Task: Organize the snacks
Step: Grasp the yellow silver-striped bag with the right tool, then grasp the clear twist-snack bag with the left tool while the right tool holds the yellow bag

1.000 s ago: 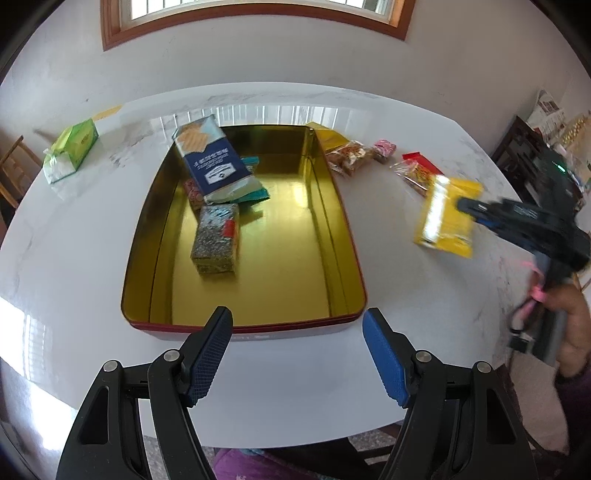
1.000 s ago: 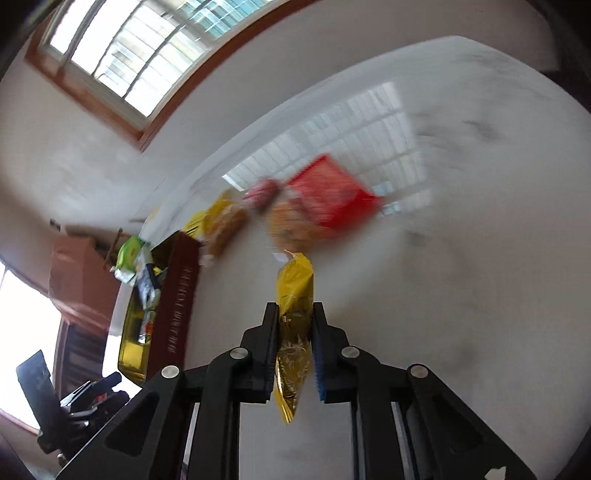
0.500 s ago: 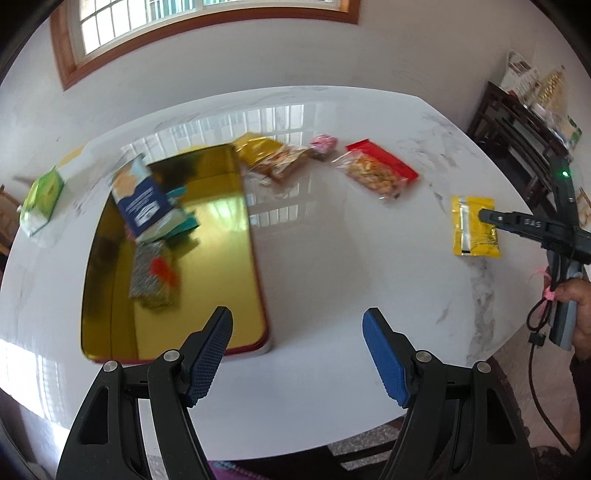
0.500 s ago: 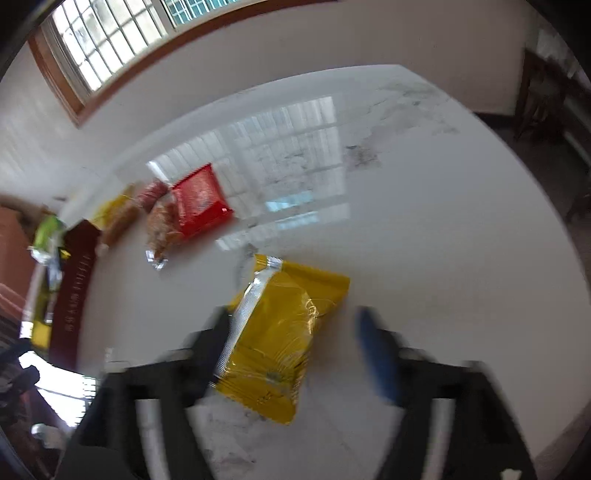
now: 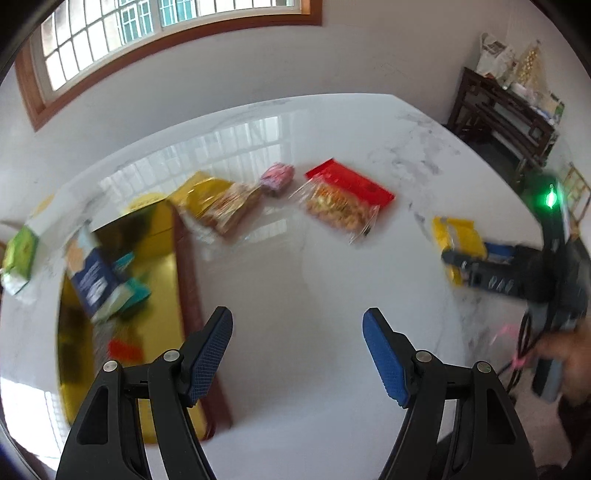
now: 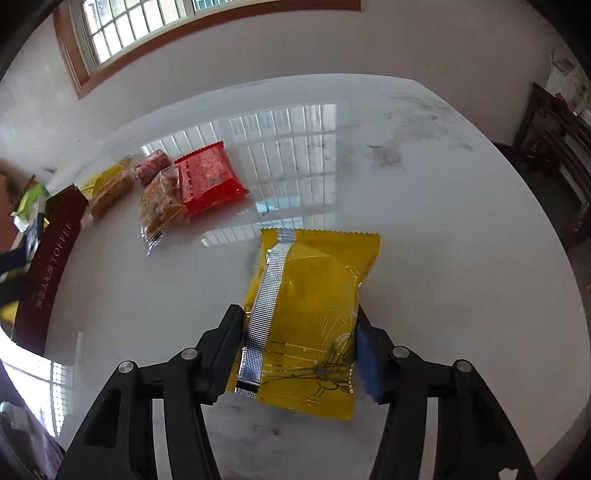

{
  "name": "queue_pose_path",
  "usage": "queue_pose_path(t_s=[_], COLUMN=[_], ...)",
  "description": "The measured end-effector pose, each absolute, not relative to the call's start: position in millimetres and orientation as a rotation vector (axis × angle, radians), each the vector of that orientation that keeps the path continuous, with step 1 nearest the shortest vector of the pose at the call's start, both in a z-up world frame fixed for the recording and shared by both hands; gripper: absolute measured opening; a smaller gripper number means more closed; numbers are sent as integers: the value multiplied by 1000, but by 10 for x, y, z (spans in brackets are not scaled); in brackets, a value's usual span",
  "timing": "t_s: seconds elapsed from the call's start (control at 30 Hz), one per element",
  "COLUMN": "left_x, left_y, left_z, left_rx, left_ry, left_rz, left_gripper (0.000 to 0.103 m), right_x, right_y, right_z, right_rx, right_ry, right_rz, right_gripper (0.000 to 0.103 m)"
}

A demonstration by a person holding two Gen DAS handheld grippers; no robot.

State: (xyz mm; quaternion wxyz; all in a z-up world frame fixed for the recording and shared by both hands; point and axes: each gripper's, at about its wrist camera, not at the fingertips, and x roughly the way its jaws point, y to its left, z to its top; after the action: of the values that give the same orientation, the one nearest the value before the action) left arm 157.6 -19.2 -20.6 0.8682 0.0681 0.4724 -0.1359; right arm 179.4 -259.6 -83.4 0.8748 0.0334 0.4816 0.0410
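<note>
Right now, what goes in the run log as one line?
right gripper: jaws around flat yellow foil snack packet on white marble table | left gripper: open, empty | gold rectangular tin: partly filled

Bright daylight comes in through the window (image 5: 155, 33) and makes shiny white glare on the bench (image 6: 280, 129). The left wrist view is smeared with blur, worst at its left side. The right wrist view is sharp. Both bend round at the edges, with dark corners.
</note>
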Motion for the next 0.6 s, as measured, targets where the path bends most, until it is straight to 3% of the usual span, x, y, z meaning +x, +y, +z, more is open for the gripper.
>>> queue_pose_path(t_s=[0.4,0.6], left_x=[2653,2949], left_y=[-324,-500], left_z=[-407,-563], left_rx=[-212,-235], left_ry=[1127,1174], left_rz=[-399,-350], left_gripper=[74,74], right_x=[1798,1783], right_y=[-3316,-3341], right_z=[-851,-879], right_rx=[69,88], right_ry=[913,878], right_rz=[1,21], right_gripper=[53,53])
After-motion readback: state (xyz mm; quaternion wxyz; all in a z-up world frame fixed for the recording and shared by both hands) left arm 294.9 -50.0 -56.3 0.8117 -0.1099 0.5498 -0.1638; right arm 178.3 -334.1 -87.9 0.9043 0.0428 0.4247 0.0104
